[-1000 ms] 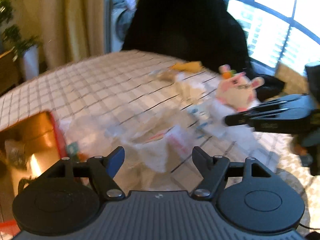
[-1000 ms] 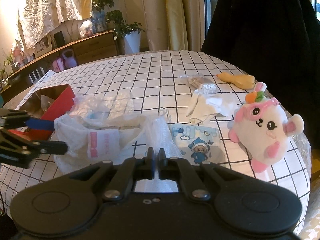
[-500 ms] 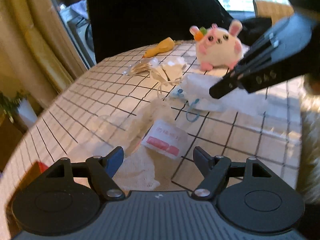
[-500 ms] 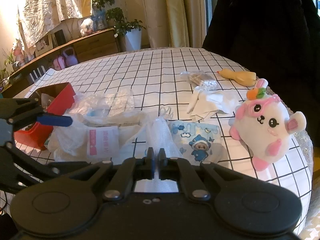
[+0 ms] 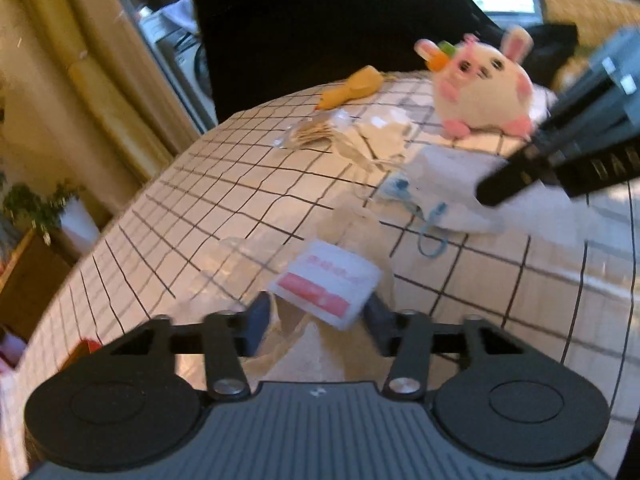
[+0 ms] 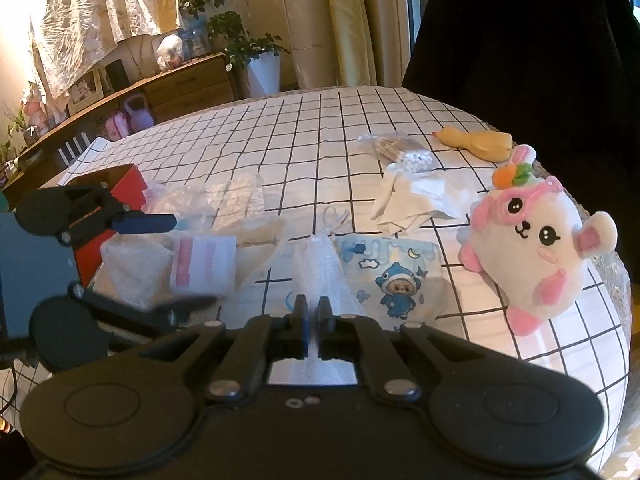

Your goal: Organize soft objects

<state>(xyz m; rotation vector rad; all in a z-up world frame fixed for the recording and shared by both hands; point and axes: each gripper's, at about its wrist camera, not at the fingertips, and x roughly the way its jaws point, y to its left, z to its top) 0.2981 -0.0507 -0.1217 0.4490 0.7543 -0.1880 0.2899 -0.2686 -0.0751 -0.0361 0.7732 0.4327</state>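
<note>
A white packet with pink print [image 5: 328, 282] [image 6: 203, 265] lies in a crumpled clear plastic bag [image 6: 136, 268] on the checked tablecloth [image 6: 304, 132]. My left gripper [image 5: 316, 320] is open with its jaws either side of the packet, seen from the side in the right wrist view [image 6: 180, 260]. My right gripper [image 6: 313, 309] is shut on a white mesh pouch [image 6: 320, 268]; its fingers [image 5: 516, 184] show in the left wrist view. A pink and white plush bunny [image 6: 536, 248] [image 5: 484, 88], a blue cartoon pouch [image 6: 396, 276] and white cloths [image 6: 420, 196] lie nearby.
A red box [image 6: 120, 188] stands at the table's left. A yellow rubber toy [image 6: 476, 142] and a bag of cotton swabs [image 6: 400, 152] lie at the far right. A person in black stands behind the table. A sideboard and plants stand beyond.
My left gripper has swung round and moved forward over the bag, so its open jaws now flank the pink-printed packet. My right gripper has stayed shut on the mesh pouch.
</note>
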